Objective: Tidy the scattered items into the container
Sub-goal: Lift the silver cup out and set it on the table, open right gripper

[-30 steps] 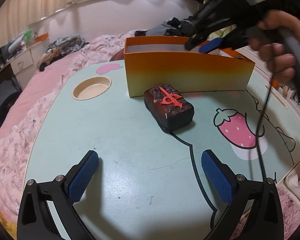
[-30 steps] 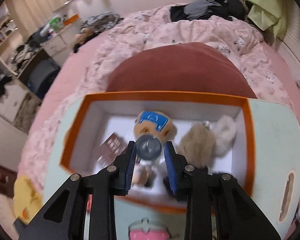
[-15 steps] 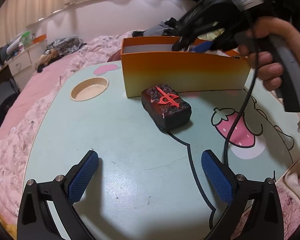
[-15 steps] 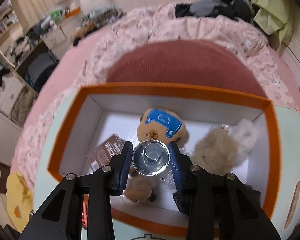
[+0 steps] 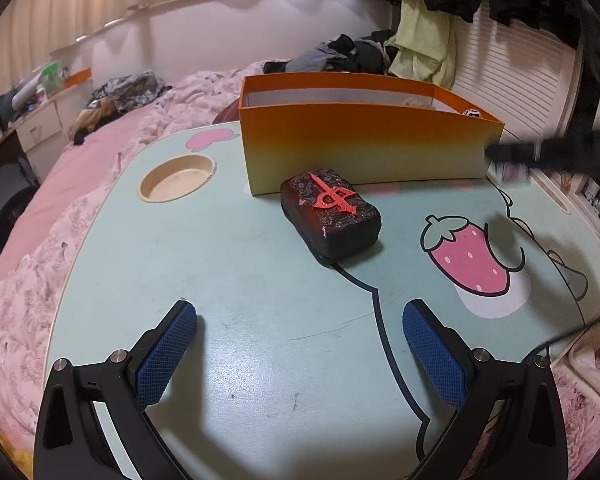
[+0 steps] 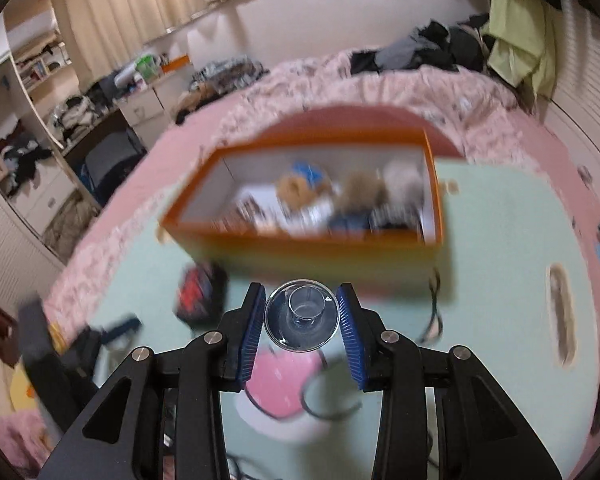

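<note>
An orange box (image 5: 364,148) stands at the back of the mint table (image 5: 260,300); in the right wrist view the orange box (image 6: 312,240) is blurred and holds plush toys and other items. A dark block with a red symbol (image 5: 330,212) lies on the table in front of the box. My left gripper (image 5: 300,344) is open and empty, low over the table, well short of the block. My right gripper (image 6: 302,320) is shut on a small clear glass (image 6: 302,316), held in front of the box; it shows as a dark blur in the left wrist view (image 5: 556,152).
A round cup recess (image 5: 176,178) sits in the table's left rear. A strawberry print (image 5: 472,260) marks the right side. A black cable (image 6: 432,312) lies near the box. A pink bed (image 5: 100,168) with clothes surrounds the table.
My right gripper has pulled back and away from above the box's inside to in front of it, still holding the glass, jaws slightly wider. The left gripper has hardly moved.
</note>
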A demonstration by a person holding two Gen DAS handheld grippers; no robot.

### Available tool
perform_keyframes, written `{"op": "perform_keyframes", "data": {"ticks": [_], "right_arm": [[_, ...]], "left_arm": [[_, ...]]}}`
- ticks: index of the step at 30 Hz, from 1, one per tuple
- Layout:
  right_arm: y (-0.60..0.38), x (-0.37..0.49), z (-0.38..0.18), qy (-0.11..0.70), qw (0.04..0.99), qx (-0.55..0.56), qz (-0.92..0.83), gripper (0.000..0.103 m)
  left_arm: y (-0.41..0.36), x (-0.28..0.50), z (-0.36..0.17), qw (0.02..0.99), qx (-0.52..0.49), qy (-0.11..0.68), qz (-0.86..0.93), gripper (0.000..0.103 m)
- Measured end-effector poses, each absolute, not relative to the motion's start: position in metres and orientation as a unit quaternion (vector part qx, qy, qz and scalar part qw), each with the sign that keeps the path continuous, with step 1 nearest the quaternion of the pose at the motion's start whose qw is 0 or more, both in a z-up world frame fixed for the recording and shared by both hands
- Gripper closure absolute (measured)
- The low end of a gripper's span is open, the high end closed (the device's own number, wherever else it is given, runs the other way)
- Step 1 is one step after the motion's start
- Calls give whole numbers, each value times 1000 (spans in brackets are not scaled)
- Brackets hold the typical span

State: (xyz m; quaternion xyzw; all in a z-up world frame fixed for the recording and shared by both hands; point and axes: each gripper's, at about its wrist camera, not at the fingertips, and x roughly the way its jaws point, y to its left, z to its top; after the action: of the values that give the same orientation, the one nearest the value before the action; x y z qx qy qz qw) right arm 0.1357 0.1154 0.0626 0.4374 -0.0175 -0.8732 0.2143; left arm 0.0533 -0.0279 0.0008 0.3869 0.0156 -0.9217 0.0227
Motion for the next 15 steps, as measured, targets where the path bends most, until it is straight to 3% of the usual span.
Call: {"op": "perform_keyframes", "data": {"ticks": [8,9,12,15], "right_arm": [[125,123,23,-41,190,450,-872,64],[127,124,23,-48,185,448,-873,59],[140,132,31,-83,179,417,-887,29],[151,145,44,-87,163,383,-905,24]], "left_arm": [[-28,53,1,23,387,16,-922,0],[-28,53,1,23,387,16,-922,0],[-27,53,1,23,387,16,-922,0],[-27,53,1,23,387,16,-922,0]]}}
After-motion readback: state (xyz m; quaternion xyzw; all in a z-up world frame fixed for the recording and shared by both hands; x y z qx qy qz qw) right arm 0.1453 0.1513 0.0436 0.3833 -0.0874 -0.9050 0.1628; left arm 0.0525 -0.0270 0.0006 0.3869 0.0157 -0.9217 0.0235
